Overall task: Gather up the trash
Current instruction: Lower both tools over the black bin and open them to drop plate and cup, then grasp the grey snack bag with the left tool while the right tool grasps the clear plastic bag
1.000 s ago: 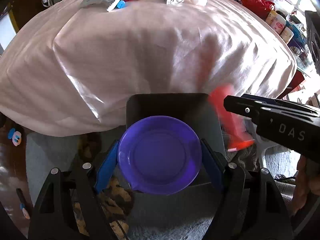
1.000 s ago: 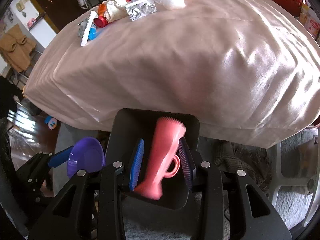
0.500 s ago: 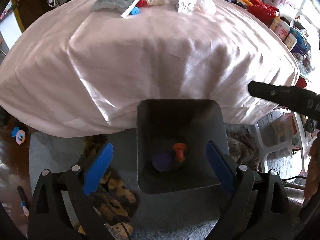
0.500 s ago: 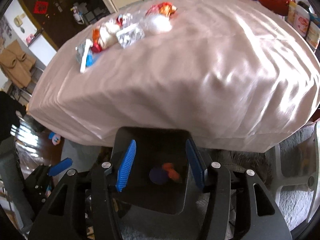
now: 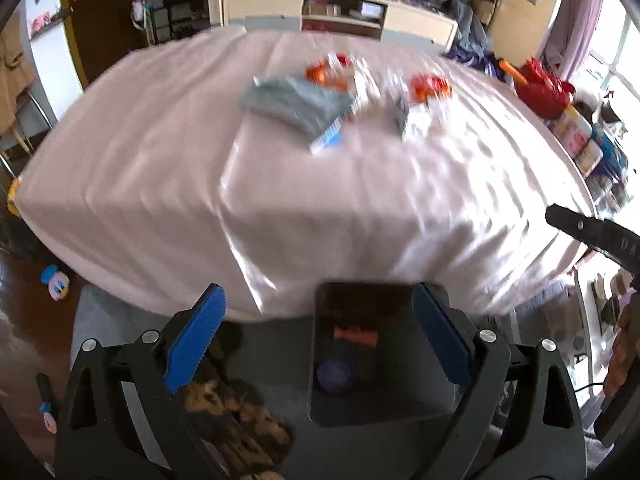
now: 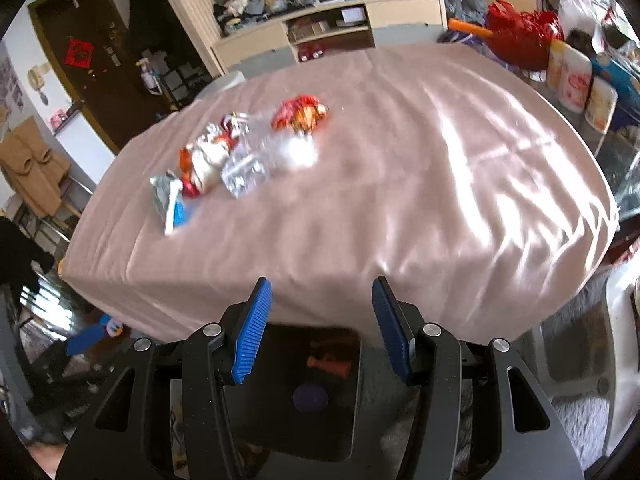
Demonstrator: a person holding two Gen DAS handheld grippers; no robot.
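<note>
My left gripper (image 5: 320, 334) hangs open and empty above a dark bin (image 5: 400, 404) on the floor by the table's near edge. In the bin lie a purple plate (image 5: 336, 372) and a pink brush (image 5: 356, 336). My right gripper (image 6: 322, 330) is also open and empty over the same bin (image 6: 256, 420), where the plate (image 6: 310, 398) and brush (image 6: 328, 364) show again. A trash pile (image 6: 240, 156) sits far back on the pink-clothed table (image 6: 400, 200): a grey pouch (image 5: 296, 100), clear plastic (image 6: 244, 172) and a red-orange wrapper (image 6: 300, 114). The right gripper's finger (image 5: 592, 232) juts in from the right.
A red bag (image 6: 520, 40) and several jars (image 6: 576, 80) crowd the table's right end. A low cabinet (image 6: 332, 28) stands behind the table. On the floor are a duck toy (image 5: 56, 282), a patterned cloth (image 5: 236, 412) beside the bin and a grey rug. A hand (image 5: 624, 344) is at the right edge.
Both grippers opened; the purple plate and the pink brush dropped into the bin. Both grippers then rose, so the table top and the trash pile came into fuller view.
</note>
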